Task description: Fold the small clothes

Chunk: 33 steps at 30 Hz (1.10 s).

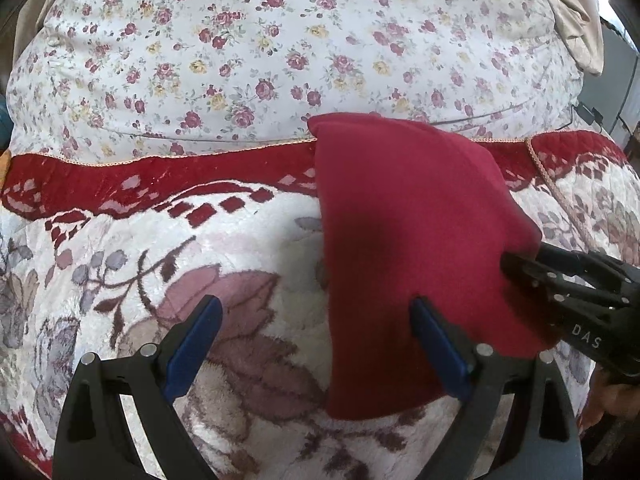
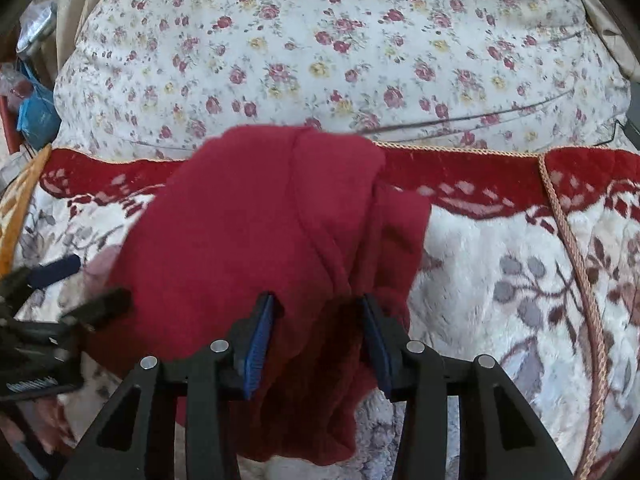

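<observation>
Right hand-held gripper (image 2: 318,332) slants steeply down at the bed, and from its own camera I see a bunched fold of the red garment (image 2: 256,232) filling the gap between its blue pads (image 2: 260,340). Both pads sit against the cloth, so I read it as clamped on that fold, jaws partly closed. In the left camera the same tool enters from the right edge, its black tips buried in the garment's right-hand edge.

My left hand-held gripper (image 1: 316,344) also tilts down, jaws spread wide. One blue pad (image 1: 436,344) lies over the red cloth, while the other hovers above the plush blanket (image 1: 240,312); nothing is pinched between them.

The garment (image 1: 416,240) lies on the flowered plush blanket, its long axis running away from me. Its far end crosses the blanket's dark red border (image 1: 160,184) and reaches the rose-print quilt (image 1: 280,60) beyond; the near end hangs in folds from my right tool. A braided cord (image 2: 576,264) runs along the blanket to the right, well apart from the cloth.
</observation>
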{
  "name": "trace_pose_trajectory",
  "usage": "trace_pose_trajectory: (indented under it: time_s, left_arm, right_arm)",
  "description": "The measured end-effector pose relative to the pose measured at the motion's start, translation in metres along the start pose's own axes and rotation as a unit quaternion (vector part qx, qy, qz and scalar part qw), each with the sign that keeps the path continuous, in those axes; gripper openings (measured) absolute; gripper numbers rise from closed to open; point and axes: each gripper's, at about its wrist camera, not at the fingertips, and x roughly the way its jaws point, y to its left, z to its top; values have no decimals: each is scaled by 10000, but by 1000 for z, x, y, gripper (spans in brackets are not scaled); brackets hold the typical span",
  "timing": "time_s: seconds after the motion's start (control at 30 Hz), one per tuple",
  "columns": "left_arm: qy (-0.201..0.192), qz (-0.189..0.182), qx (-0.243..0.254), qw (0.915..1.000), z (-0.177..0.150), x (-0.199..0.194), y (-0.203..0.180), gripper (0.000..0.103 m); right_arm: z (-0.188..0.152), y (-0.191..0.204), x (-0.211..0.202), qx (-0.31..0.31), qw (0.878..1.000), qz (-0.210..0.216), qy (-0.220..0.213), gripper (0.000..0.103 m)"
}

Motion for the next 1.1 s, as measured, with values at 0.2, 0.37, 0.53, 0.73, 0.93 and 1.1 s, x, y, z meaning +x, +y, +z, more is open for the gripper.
trace_pose_trajectory:
  time_s: [0.2, 0.37, 0.53, 0.73, 0.93, 1.1]
  left_arm:
    - [-75, 58, 14, 10000, -4, -8, 4, 94]
    - [-125, 63, -33, 9999, -5, -14, 8, 94]
    - [-164, 75, -68, 9998, -5, -18, 11, 94]
    - [-216, 104, -114, 9996, -5, -22, 16, 94]
    - [-235, 135, -120, 9996, -4, -23, 17, 94]
    - [-225, 152, -88, 9996, -4, -21, 16, 94]
  right_arm:
    - [-5, -9, -23, 418, 9988, 236, -10, 53]
    - [-10, -10, -42, 675, 9969, 379, -142, 69]
    - [-14, -2, -46, 711, 9963, 459, -116, 71]
    - [-15, 5, -45, 648, 9965, 526, -77, 72]
    - [-13, 9, -47, 586, 9967, 544, -103, 72]
    - [-14, 7, -43, 610, 9966, 549, -38, 73]
